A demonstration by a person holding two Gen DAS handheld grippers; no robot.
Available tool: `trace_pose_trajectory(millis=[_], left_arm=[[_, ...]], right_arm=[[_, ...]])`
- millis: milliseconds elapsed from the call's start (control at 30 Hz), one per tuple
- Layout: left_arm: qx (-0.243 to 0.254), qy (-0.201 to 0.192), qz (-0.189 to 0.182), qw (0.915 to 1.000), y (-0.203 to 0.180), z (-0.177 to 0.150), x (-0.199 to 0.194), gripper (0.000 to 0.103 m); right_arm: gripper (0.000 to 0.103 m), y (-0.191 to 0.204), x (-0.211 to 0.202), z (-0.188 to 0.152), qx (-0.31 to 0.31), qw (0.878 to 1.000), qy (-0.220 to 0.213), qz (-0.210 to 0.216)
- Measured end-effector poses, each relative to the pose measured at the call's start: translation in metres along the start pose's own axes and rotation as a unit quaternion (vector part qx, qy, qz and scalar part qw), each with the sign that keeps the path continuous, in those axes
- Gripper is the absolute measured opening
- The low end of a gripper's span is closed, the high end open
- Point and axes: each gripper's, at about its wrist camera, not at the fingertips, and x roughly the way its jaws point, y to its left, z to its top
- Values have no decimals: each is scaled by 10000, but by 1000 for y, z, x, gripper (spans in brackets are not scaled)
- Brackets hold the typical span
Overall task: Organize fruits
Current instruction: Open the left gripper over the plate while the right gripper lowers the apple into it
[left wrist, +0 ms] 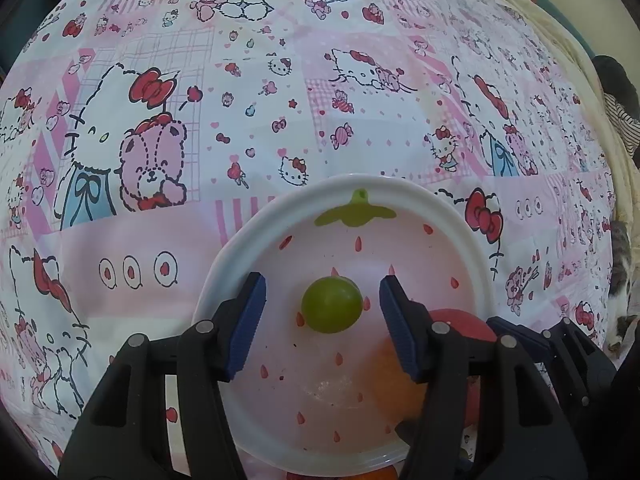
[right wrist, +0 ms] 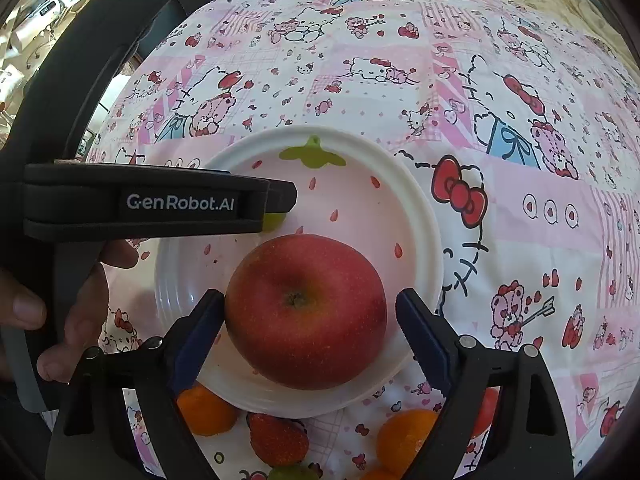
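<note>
Cartoon-print cloth [left wrist: 320,128], white plate [left wrist: 460,216], left hand-held gripper [left wrist: 322,320] spread around grape [left wrist: 331,305], right hand-held gripper [right wrist: 310,332] spread beside apple [right wrist: 306,312].

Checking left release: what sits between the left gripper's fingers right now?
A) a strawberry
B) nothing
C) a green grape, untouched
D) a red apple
C: the green grape lies on the plate, with clear gaps to both pads of the left gripper.

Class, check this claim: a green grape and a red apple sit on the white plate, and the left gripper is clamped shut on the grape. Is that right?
Not quite. The left gripper is open: in the left wrist view the grape lies on the plate between the pads, clear of both. The apple does sit on the plate.
</note>
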Motion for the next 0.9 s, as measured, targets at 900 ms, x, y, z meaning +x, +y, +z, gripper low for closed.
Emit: trace_pose_trajectory(millis=[900], left_arm=[[4, -631, 162, 9979, 7, -61, -98, 76]], right_arm=[[90, 22, -85, -58, 331, 9989, -263, -215]])
